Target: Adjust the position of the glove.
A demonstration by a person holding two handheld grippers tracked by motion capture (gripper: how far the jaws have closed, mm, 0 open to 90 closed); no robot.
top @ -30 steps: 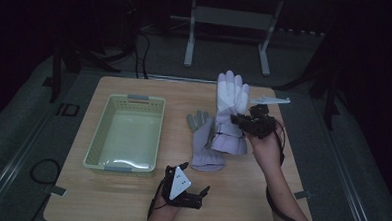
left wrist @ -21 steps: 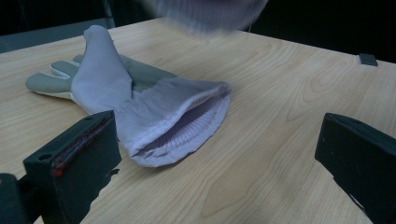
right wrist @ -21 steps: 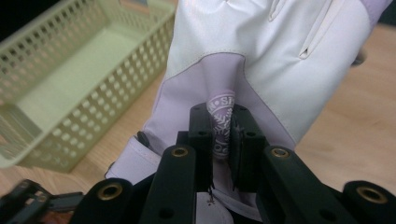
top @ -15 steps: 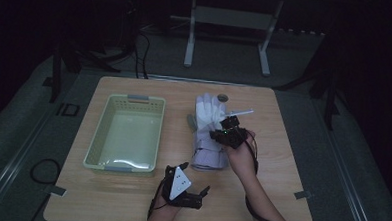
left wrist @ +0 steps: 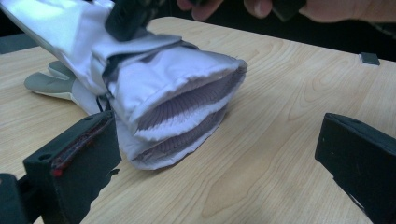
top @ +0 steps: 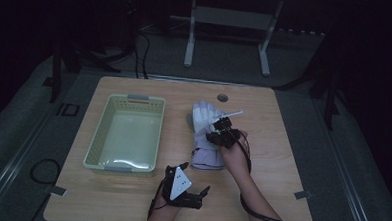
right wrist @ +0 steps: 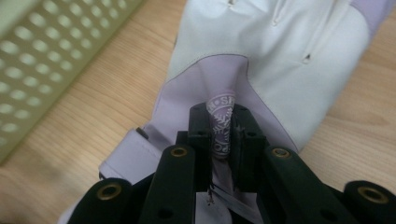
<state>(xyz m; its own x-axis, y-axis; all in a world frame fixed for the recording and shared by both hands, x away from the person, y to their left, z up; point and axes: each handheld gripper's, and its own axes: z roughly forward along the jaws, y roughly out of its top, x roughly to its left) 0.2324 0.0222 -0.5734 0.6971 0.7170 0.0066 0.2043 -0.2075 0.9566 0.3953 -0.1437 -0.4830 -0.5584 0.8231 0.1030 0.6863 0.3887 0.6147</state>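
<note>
The right gripper point(top: 222, 133) is pinching the white glove point(top: 207, 122), clamped on a fabric fold; the left gripper point(top: 188, 192), at six o'clock, is waiting open. The basket point(top: 129, 100) at nine o'clock is holding nothing; placement remains.

My right gripper point(right wrist: 223, 140): black jaws, brass-ringed screw holes, black trailing cable. My left gripper point(top: 193, 189): black, grey three-cornered plate on top, red-edged pads.

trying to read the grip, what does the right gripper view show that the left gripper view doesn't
Right gripper view: the right gripper shut on a pinched fold of the top glove, and a basket beside it. Left gripper view: the open cuffs of two stacked gloves, and the left gripper open, short of them. Both: white-and-lilac glove fabric on the wooden table.
</note>
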